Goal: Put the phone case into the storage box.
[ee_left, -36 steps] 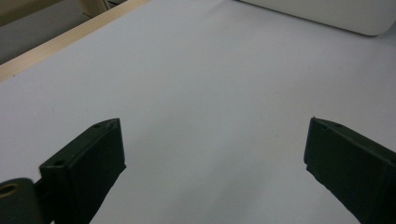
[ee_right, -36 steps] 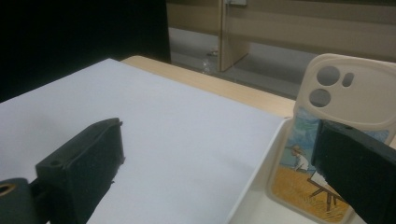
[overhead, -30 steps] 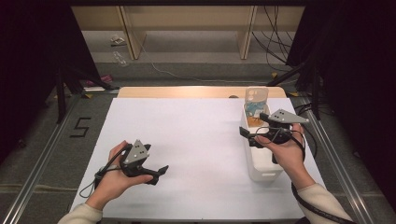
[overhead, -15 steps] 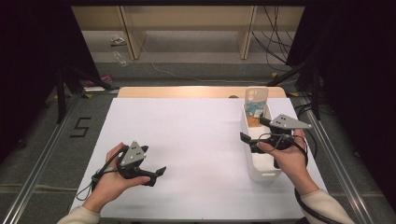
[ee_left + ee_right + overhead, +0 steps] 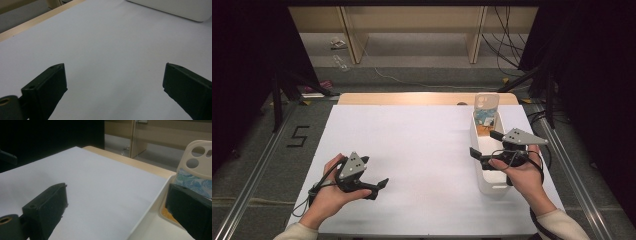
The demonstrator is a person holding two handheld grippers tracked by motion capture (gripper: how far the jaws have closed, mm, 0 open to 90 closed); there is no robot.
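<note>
White bin (image 5: 490, 175): right gripper (image 5: 484, 148) above, wide open, empty.

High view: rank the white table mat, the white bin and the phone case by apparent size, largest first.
1. white table mat
2. white bin
3. phone case, smallest, though it stands farther from the camera.

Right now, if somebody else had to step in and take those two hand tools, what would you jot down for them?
Left gripper: open, holds nothing, low over the bare white table at the near left.
Right gripper: open, holds nothing, over the left rim of the white bin at the right side.
In the bin's far end a cream phone case stands upright, with a blue-patterned item in front of it and something orange below.
Done: nothing grasped.
Left: probably reach into the bin for one of those items.
</note>
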